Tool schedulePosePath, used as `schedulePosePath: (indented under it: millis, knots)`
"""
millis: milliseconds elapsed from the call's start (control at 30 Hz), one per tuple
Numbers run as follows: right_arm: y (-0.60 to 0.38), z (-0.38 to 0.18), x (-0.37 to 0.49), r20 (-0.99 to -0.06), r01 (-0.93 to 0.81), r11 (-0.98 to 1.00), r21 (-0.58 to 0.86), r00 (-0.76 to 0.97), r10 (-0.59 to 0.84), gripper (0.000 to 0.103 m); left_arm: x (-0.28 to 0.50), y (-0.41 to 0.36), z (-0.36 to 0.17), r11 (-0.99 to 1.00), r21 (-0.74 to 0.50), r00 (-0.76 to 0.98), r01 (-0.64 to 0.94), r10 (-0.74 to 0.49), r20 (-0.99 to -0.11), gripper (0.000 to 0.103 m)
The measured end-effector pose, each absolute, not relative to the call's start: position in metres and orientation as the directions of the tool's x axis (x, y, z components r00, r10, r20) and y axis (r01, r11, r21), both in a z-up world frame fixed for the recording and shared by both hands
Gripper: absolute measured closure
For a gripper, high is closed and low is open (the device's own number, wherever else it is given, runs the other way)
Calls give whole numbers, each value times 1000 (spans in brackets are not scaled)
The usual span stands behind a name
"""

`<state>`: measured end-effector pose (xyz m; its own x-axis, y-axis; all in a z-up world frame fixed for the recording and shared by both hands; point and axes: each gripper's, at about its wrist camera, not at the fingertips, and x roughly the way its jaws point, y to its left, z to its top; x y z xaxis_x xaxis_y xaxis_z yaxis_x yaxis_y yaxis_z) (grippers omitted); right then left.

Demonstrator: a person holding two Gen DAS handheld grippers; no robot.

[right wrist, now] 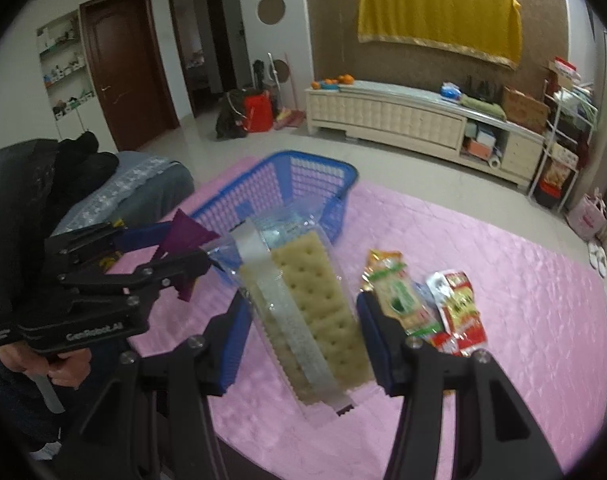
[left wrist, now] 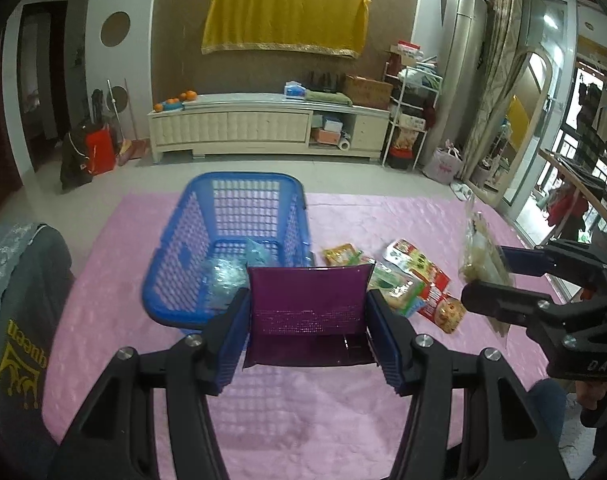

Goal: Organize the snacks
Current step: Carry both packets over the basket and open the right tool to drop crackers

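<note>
Both grippers hold snacks above the pink mat: left gripper clamps a purple packet, right gripper a cracker pack, beside the blue basket.

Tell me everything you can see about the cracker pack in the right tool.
The cracker pack is a long clear plastic sleeve showing pale, square, dotted crackers laid in a row, with a shiny crimped seam strip running down its length and a serrated end. It is held off the pink tablecloth, tilted, its far end pointing toward the blue basket. The right tool grips it across its width, one blue pad on each long side. Nothing else touches it.
</note>
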<state>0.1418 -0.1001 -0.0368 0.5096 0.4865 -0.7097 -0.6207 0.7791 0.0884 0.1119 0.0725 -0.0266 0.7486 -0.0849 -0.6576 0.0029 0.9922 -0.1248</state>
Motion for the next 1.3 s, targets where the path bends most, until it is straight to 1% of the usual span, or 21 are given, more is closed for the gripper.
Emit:
schedulePosePath:
  millis: [100,267,433,667,1033,1167,1300]
  knots:
    - [-83,-28,147,-693,-631,772,78,522,497,45,116,94,-19,990,-142,746,-12,-85,-661,48]
    - [-57,-14,158,-654,-643,761,86,540,531,45,122,123,-6,995,-98,761,-33,-38,-647,48]
    - [-25,-11,171,-649,-668,741,70,534,542,45,131,150,-3,995,-82,767,-59,-7,-642,48]
    - [7,-26,190,-682,-694,718,58,498,536,45,143,183,-16,989,-101,756,-107,15,-654,48]
    - [39,-74,222,-765,-720,693,25,433,477,45,172,209,-48,982,-140,721,-127,-6,-693,48]
    - [46,-95,232,-796,-722,691,41,394,460,45,180,217,-61,975,-164,700,-148,-14,-714,48]
    - [54,-108,238,-818,-738,673,51,356,452,45,177,221,-64,975,-162,697,-154,-9,-717,48]
